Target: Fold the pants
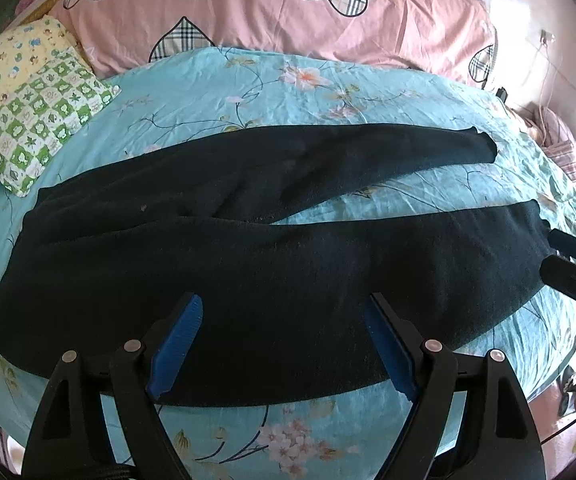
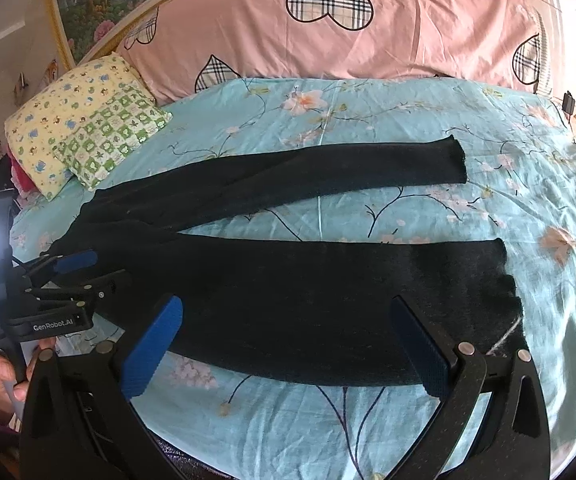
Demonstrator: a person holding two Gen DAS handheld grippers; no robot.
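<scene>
Flat on a floral bedsheet [image 2: 328,108] lie black pants [image 2: 288,280]

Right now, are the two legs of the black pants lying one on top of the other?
No, the black pants lie spread on the blue floral sheet, the two legs apart with sheet showing between them.

Both wrist views face, seemingly close, the bed [image 1: 288,80].

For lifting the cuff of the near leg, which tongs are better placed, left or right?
Right, probably. The right tongs hang open over the near leg, beside its cuff. The left tongs, also open, sit nearer the waist of the black pants.
</scene>
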